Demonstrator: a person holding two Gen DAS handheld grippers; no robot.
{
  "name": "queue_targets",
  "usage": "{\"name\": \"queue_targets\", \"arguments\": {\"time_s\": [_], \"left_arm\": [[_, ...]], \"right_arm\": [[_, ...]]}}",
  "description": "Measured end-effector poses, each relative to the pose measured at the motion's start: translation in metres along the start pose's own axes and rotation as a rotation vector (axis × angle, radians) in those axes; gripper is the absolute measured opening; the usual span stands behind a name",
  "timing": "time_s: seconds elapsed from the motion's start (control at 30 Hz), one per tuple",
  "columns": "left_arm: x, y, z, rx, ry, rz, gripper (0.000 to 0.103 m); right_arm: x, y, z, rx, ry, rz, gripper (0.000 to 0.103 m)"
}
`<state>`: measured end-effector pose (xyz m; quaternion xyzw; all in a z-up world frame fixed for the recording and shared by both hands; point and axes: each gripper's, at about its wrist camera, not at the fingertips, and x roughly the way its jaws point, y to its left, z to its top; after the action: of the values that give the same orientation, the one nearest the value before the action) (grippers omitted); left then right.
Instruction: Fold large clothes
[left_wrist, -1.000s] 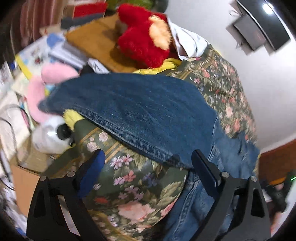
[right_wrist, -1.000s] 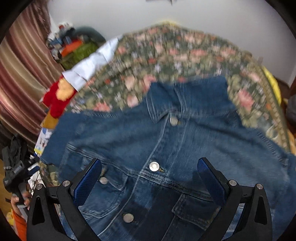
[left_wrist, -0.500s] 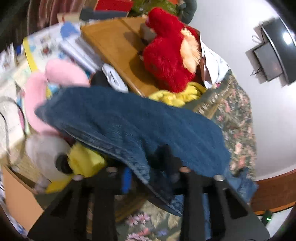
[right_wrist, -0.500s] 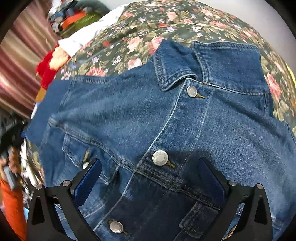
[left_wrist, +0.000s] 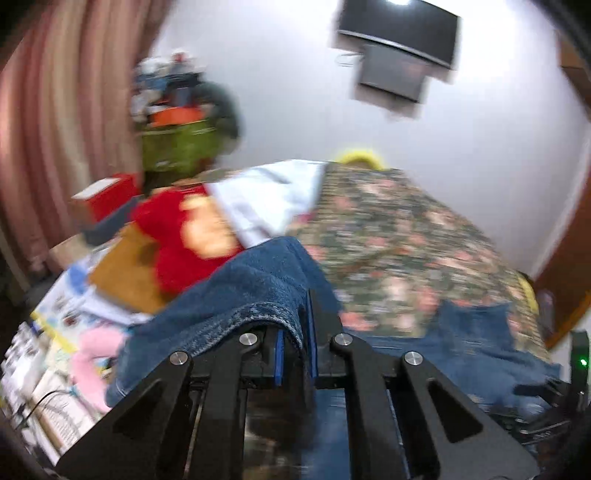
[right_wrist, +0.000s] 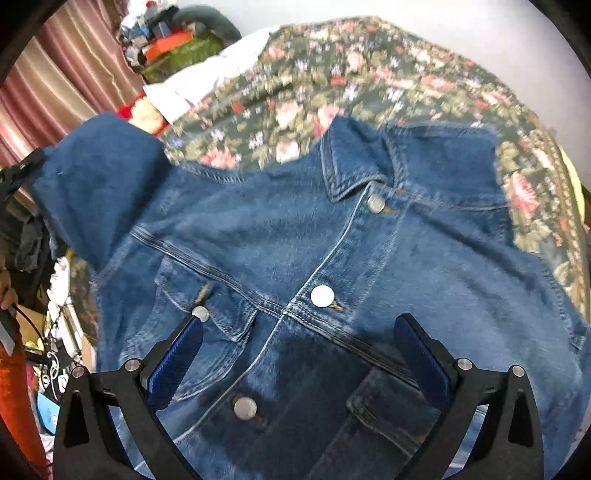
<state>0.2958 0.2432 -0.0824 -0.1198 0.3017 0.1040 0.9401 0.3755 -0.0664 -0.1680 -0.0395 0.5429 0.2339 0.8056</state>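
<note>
Jaws of the left gripper (left_wrist: 295, 347) pinch the denim jacket's (right_wrist: 332, 258) sleeve — right gripper (right_wrist: 295, 354) gapes wide above its front.

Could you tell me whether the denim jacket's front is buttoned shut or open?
Buttoned shut: the denim jacket lies front-up on the floral bedspread, placket closed.

Floral-covered bed (right_wrist: 369, 74), denim jacket (right_wrist: 332, 258) spread flat, white cloth (right_wrist: 207, 81) at edge
</note>
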Motion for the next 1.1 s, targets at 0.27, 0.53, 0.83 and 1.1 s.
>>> {"name": "queue_targets", "arguments": {"time_s": [0.27,0.53,0.83,1.1], "left_arm": [[0.049,-0.101,-0.066,0.164,0.25,-0.157,0.01],[0.103,-0.11,-0.145,0.062,0.615,-0.187,0.022],[0.053,-0.03,-0.112,-0.191,0.487,-0.199,0.066],[0.065,0.075,-0.104,-0.528,0.415,-0.115,0.066]], "right_arm": [[-0.055,-0.021,-0.022,0.009,-0.07,-0.019,0.103],[-0.069,-0.05,-0.045,0.051,-0.078,-0.009,0.103],[-0.062,-0.071,-0.048,0.12,-0.077,0.022,0.103],[-0.052,-0.07,-0.041,0.132,-0.066,0.025,0.103]]}}
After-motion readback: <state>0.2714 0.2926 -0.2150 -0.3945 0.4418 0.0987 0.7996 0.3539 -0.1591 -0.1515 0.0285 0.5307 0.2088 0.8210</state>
